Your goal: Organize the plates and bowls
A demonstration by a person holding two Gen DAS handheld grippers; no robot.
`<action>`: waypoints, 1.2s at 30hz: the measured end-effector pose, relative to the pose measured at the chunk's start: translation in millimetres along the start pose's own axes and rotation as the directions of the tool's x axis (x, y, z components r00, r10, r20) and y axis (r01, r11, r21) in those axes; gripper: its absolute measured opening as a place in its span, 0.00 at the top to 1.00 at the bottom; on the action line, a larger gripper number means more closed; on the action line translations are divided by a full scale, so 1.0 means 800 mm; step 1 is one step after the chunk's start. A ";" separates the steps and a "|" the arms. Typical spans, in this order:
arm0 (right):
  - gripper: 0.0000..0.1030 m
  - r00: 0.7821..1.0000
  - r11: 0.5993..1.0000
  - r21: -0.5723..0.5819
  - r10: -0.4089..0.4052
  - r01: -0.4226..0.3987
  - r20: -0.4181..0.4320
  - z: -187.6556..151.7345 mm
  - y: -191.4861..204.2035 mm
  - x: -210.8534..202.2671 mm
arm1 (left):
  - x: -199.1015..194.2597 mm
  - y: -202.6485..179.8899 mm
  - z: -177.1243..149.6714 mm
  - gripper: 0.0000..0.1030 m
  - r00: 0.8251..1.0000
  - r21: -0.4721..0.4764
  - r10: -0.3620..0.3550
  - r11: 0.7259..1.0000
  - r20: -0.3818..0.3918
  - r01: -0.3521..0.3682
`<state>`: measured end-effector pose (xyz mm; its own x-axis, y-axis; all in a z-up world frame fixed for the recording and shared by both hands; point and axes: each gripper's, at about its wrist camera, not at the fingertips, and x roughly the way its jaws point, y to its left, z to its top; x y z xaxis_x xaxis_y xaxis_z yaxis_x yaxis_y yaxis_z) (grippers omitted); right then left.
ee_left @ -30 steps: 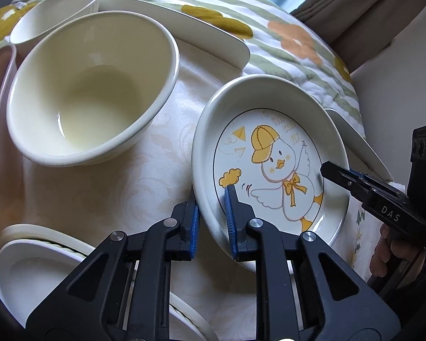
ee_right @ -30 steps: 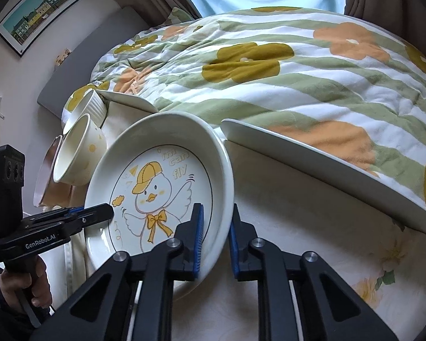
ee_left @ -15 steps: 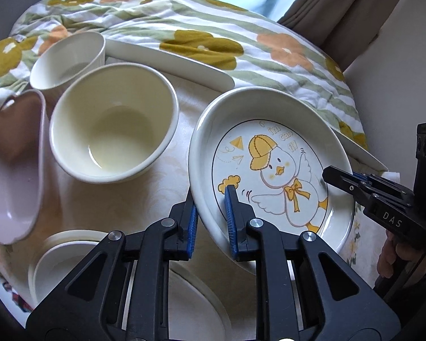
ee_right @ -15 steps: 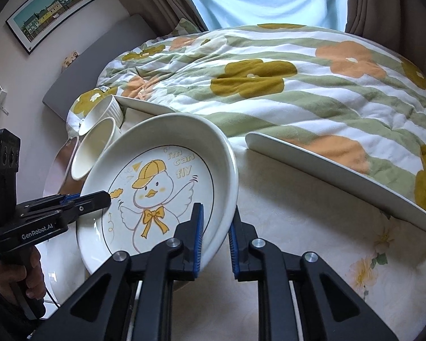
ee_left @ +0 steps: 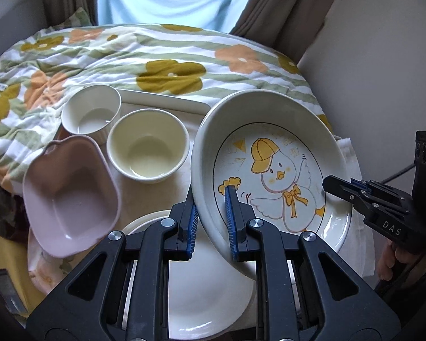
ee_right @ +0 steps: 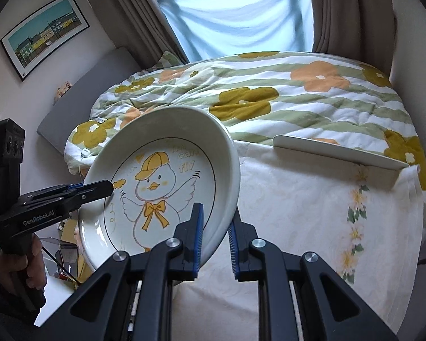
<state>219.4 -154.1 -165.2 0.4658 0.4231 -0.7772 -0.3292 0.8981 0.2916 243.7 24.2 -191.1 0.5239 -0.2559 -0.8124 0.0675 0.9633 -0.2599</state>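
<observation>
Beside flowered bed (ee_right: 269, 96), clothed table (ee_right: 312, 213)

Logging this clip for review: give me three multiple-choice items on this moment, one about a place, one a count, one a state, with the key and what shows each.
1. What lies directly under the raised duck plate in the left wrist view?
A. a white plate
B. the pink dish
C. the quilt

2. How many round bowls stand beside the pink dish?
A. one
B. two
C. four

3. How is the duck plate held?
A. lying flat on the table
B. by one gripper only
C. tilted, a gripper on each side of its rim

Key:
1 A, the white plate shows just below its lower edge.
2 B, the white bowl and the cream bowl.
3 C, the left gripper and right gripper each clamp the rim.
</observation>
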 end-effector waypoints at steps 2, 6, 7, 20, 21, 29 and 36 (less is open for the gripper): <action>0.85 1.000 0.999 0.027 -0.021 0.021 0.010 -0.016 0.019 -0.008 | -0.013 0.010 -0.010 0.86 1.000 0.031 -0.017 0.999 -0.010 0.017; 0.85 0.998 0.996 0.075 -0.057 0.056 0.012 -0.049 0.051 -0.011 | -0.027 0.030 -0.032 0.86 0.998 0.078 -0.043 0.996 -0.042 0.046; 0.85 0.998 0.993 0.097 -0.063 0.062 0.006 -0.059 0.058 -0.009 | -0.028 0.035 -0.038 0.86 0.998 0.087 -0.046 0.995 -0.052 0.050; 0.85 0.993 0.981 0.181 -0.057 0.075 -0.103 -0.138 0.082 0.048 | 0.027 0.100 -0.113 0.85 0.976 0.049 -0.024 0.998 -0.216 0.035; 0.85 0.993 0.981 0.182 -0.053 0.072 -0.106 -0.139 0.082 0.051 | 0.031 0.104 -0.117 0.85 0.975 0.044 -0.020 0.999 -0.222 0.031; 0.85 0.990 0.989 0.118 -0.072 0.086 -0.122 -0.143 0.089 0.065 | 0.046 0.112 -0.125 0.85 0.971 0.036 0.019 0.999 -0.239 -0.011; 0.85 0.988 0.991 0.087 -0.086 0.097 -0.130 -0.143 0.093 0.063 | 0.052 0.095 -0.132 0.85 0.964 0.107 0.108 0.991 -0.241 -0.084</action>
<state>124.3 -79.6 -246.5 0.3811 0.3255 -0.8653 -0.2093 0.9421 0.2621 180.6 78.3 -299.6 0.3076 -0.1627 -0.9375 0.1141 0.9845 -0.1334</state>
